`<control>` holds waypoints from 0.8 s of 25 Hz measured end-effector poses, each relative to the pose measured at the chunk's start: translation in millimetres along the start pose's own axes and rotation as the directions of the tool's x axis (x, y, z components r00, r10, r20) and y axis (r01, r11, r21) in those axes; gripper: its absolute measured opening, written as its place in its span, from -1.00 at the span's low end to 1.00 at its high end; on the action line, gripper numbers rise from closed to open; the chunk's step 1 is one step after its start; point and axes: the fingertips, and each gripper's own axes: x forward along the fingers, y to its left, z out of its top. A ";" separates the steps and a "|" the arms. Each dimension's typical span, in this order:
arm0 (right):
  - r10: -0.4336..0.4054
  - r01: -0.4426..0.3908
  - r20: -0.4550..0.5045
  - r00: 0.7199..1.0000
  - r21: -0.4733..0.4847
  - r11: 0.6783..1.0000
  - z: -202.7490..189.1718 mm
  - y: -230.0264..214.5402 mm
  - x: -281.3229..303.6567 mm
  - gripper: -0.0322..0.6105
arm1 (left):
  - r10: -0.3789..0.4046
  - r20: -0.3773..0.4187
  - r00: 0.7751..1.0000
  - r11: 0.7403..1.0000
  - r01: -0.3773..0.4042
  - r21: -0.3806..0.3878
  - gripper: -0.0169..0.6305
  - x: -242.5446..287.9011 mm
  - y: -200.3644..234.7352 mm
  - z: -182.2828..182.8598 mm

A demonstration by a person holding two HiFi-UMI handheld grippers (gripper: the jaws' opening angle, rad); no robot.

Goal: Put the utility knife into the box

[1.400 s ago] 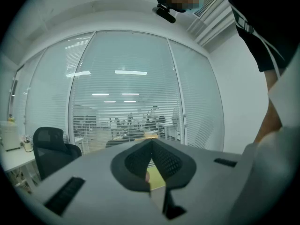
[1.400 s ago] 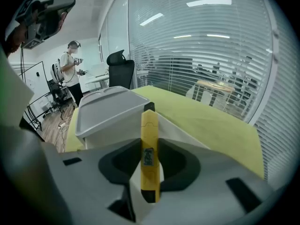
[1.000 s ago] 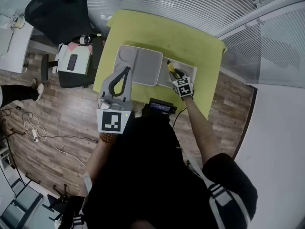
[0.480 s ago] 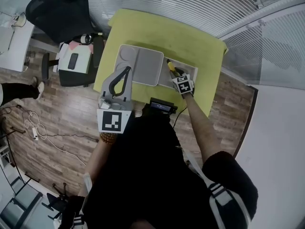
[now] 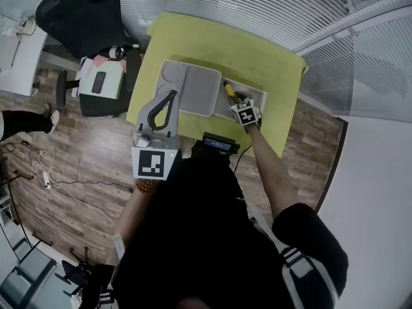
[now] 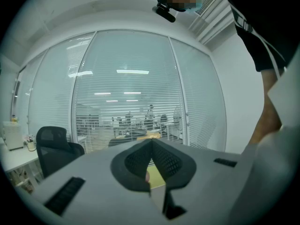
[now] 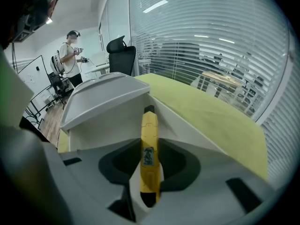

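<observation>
A yellow utility knife (image 7: 149, 149) with a black tip is clamped between the jaws of my right gripper (image 7: 149, 144), pointing forward. In the head view the right gripper (image 5: 236, 98) holds the knife (image 5: 229, 89) over the open right compartment of the grey box (image 5: 260, 96). The box's inner wall (image 7: 112, 123) stands just beyond the knife's tip. The box rests on a yellow-green table (image 5: 212, 44). My left gripper (image 5: 172, 94) hovers by the table's near left edge, clear of the box. Its jaws meet with nothing between them (image 6: 151, 143).
The box's flat grey lid (image 5: 190, 89) covers its left part. A black device (image 5: 219, 145) sits at the table's near edge. A black office chair (image 5: 84, 18) and a seat with a phone (image 5: 98, 82) stand left of the table. A person (image 7: 72, 50) stands far left.
My right gripper has moved a little farther over the box with the knife still in it. The left gripper has stayed where it was.
</observation>
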 end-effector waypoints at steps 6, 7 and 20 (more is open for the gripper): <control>-0.017 0.017 -0.018 1.000 0.003 1.000 -1.5 -0.2 1.3 -0.55 | -0.002 0.008 1.000 1.000 0.002 0.000 -0.92 -0.9 0.9 1.4; -0.019 0.019 -0.022 1.000 0.008 1.000 -1.9 -0.2 1.5 -0.55 | -0.003 0.010 1.000 1.000 0.003 -0.001 -0.92 -0.8 1.1 1.8; -0.068 0.068 -0.034 0.997 0.011 0.998 -3.8 -6.0 2.2 -0.52 | -0.025 0.018 1.000 1.000 0.025 -0.001 -0.92 1.1 0.7 -2.3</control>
